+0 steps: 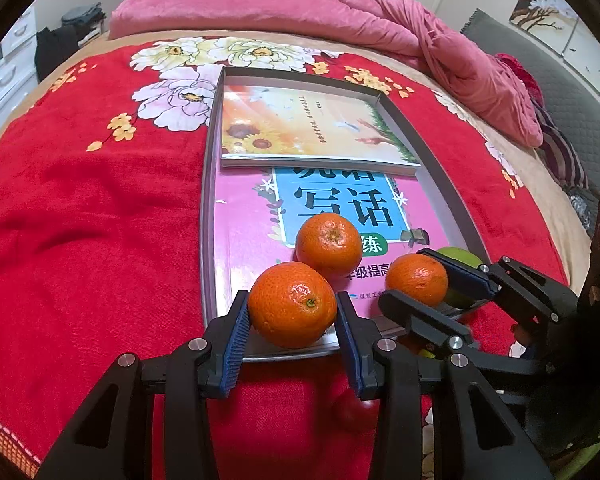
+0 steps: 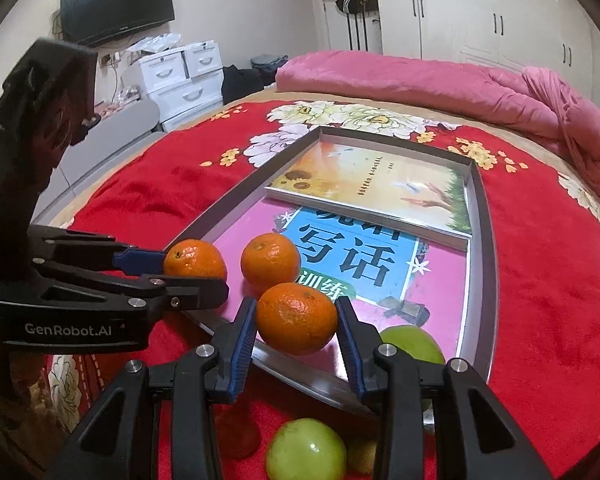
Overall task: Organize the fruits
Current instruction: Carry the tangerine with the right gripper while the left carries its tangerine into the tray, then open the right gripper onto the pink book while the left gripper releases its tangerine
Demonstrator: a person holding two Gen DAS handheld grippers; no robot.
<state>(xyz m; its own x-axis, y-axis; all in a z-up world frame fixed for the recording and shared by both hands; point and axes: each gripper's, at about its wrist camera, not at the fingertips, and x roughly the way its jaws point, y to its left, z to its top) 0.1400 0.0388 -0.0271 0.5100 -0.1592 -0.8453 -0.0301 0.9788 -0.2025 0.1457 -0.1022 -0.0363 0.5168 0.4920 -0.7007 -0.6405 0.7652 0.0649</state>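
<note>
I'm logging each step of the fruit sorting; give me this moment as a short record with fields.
left tool: shut on an orange
right tool: shut on another orange
third orange: loose in tray
tray: metal, on red blanket, holds two books
green apples: one in tray, one on blanket

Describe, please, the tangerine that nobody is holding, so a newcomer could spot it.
On the red floral blanket lies a metal tray lined with books. The free tangerine sits on the pink book, stem up; unlike its two neighbours, no hand-held gripper clamps it.
</note>
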